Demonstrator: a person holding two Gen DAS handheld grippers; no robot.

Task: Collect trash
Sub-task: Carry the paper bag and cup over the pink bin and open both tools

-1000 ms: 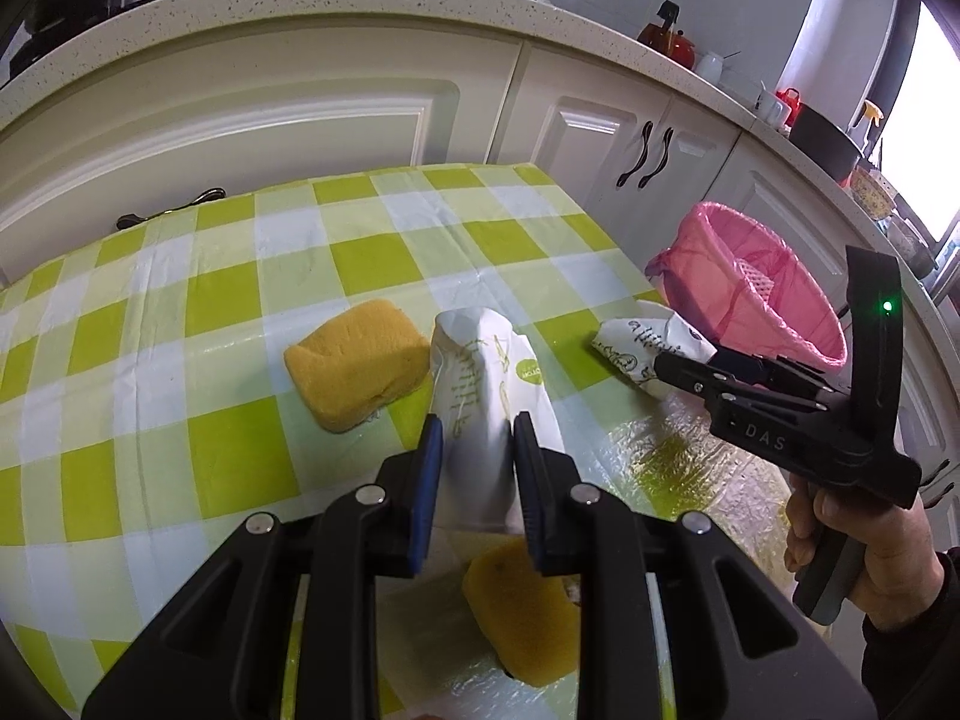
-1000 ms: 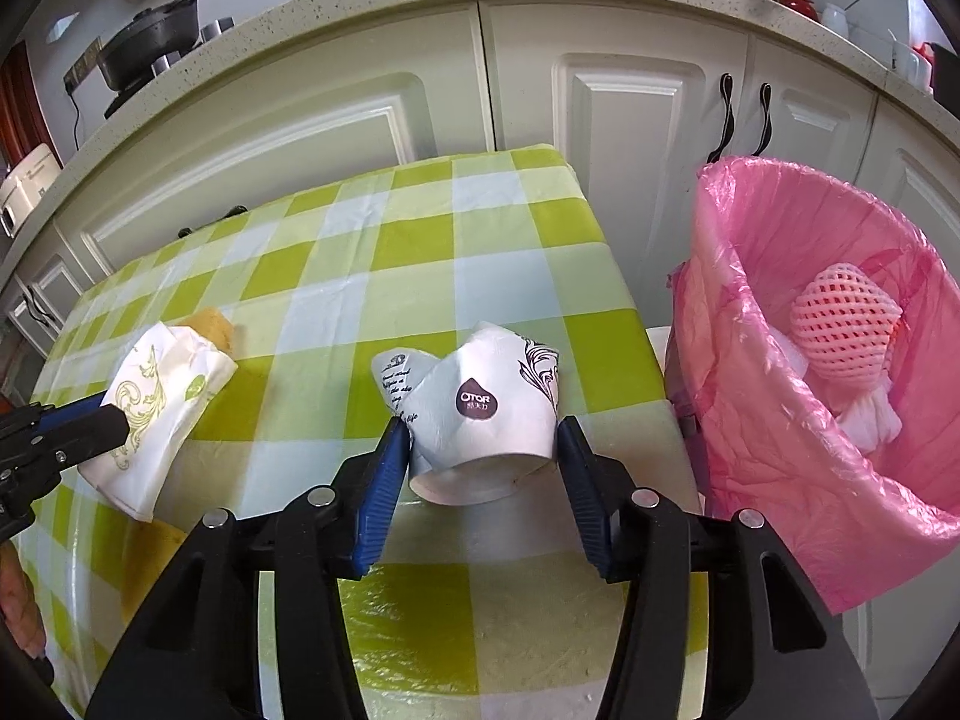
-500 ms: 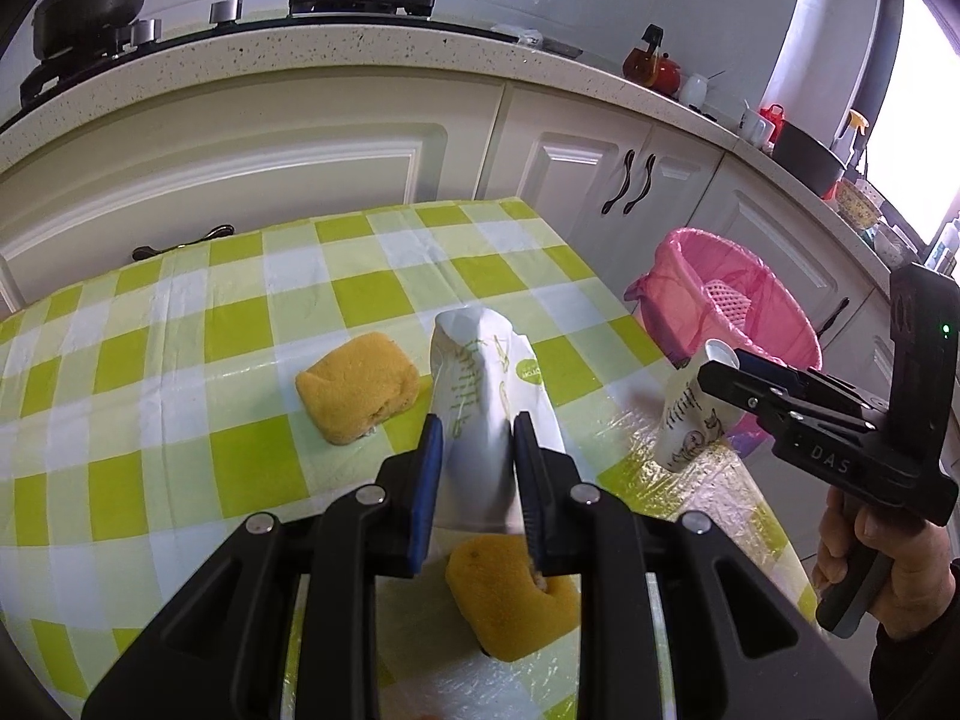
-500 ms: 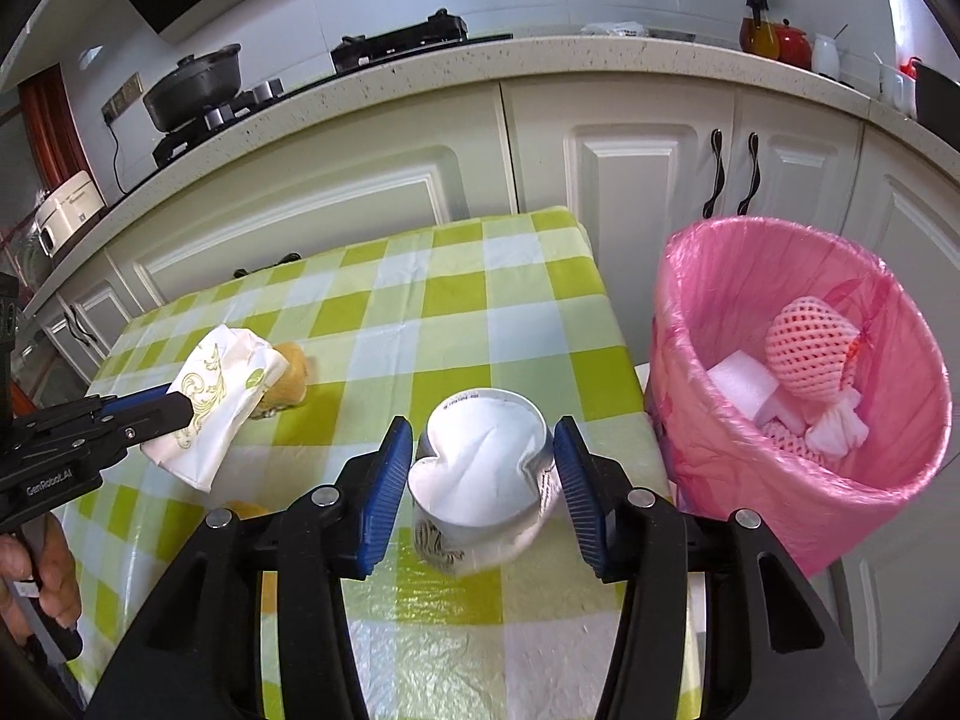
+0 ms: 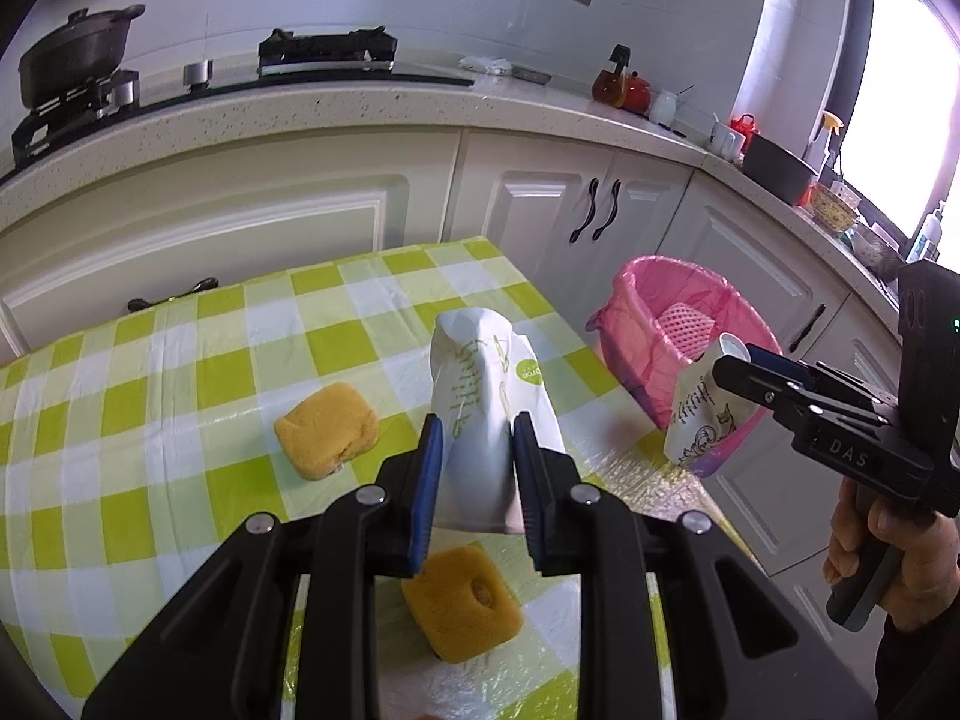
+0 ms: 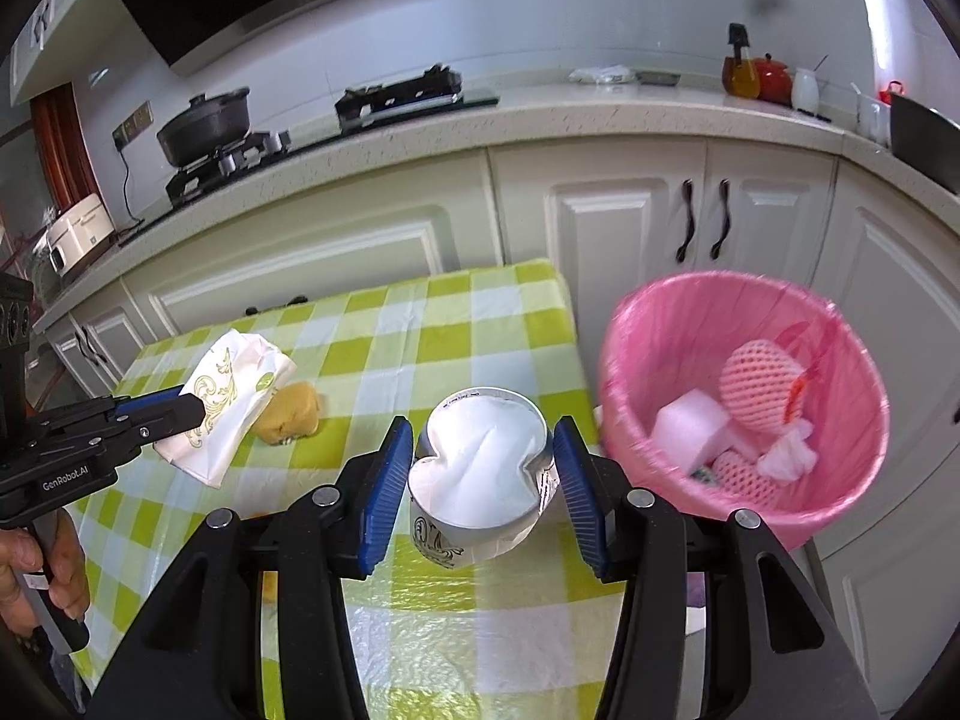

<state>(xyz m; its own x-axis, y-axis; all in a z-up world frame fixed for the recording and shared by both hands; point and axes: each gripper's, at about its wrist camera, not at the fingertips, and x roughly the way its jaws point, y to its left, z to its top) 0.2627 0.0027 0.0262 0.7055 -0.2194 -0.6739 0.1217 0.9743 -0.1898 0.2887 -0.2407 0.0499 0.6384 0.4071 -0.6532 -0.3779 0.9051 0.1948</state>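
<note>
The left tongs (image 5: 477, 450) were clenched on a flattened white paper bag (image 5: 486, 396) with green print, held above the checked bench (image 5: 180, 420). Below them lay one yellow sponge (image 5: 461, 600), and another sponge (image 5: 327, 429) lay to their left. The right tongs (image 6: 483, 450) gripped a crushed white paper cup (image 6: 480, 474), its open mouth facing the camera, held over the bench's right edge. Just right of those tongs stood a pink-lined bin (image 6: 744, 408) holding pink foam fruit nets (image 6: 759, 390), a white foam block (image 6: 690, 429) and crumpled tissue. Since a second earlier both tongs had risen with their loads, the cup had turned mouth-up toward the camera, and the right jaws had closed a little on it.
</note>
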